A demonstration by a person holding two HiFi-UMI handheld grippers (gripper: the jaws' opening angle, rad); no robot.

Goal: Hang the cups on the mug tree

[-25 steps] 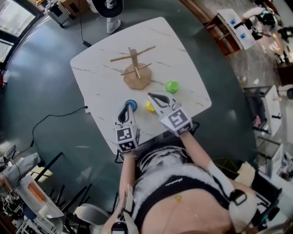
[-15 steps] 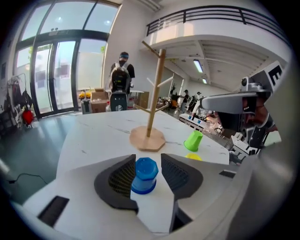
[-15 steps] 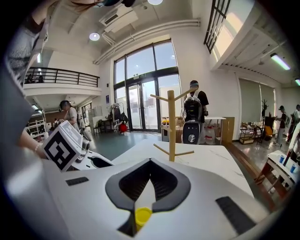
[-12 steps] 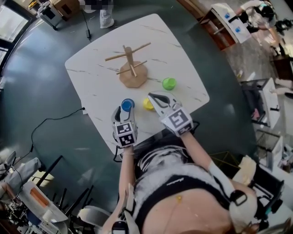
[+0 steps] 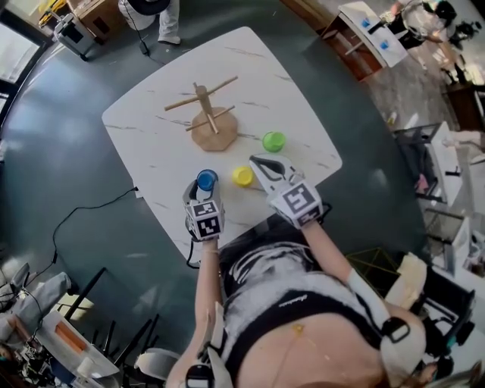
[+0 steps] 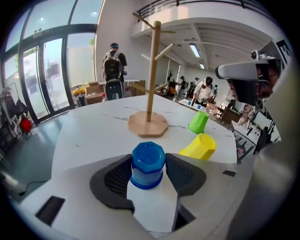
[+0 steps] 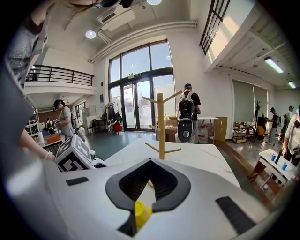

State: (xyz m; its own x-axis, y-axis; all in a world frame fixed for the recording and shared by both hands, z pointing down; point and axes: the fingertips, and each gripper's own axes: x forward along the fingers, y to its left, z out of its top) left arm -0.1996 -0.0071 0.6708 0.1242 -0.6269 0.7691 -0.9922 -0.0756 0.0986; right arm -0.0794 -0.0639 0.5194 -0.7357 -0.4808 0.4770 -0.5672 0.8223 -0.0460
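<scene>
A wooden mug tree [image 5: 203, 114] [image 6: 152, 70] [image 7: 161, 124] with bare pegs stands at the far middle of the white marble table [image 5: 151, 144]. A blue cup [image 5: 206, 180] [image 6: 148, 164] stands upside down between the jaws of my left gripper [image 5: 204, 188] [image 6: 148, 161], which are opening around it. A yellow cup [image 5: 242, 176] [image 6: 199, 146] lies on its side just right of it. A green cup [image 5: 273, 141] [image 6: 198, 123] stands upside down farther right. My right gripper [image 5: 261, 163] [image 7: 150, 160] is shut and empty beside the yellow cup [image 7: 142, 213].
The table's near edge lies just under both grippers. A person [image 5: 151, 11] stands beyond the far edge. A black cable [image 5: 83, 204] runs over the floor at the left. Shelves and desks [image 5: 379, 38] stand at the upper right.
My left gripper has moved forward and its jaws have opened, so that they now straddle the blue cup. The right gripper has barely moved.
</scene>
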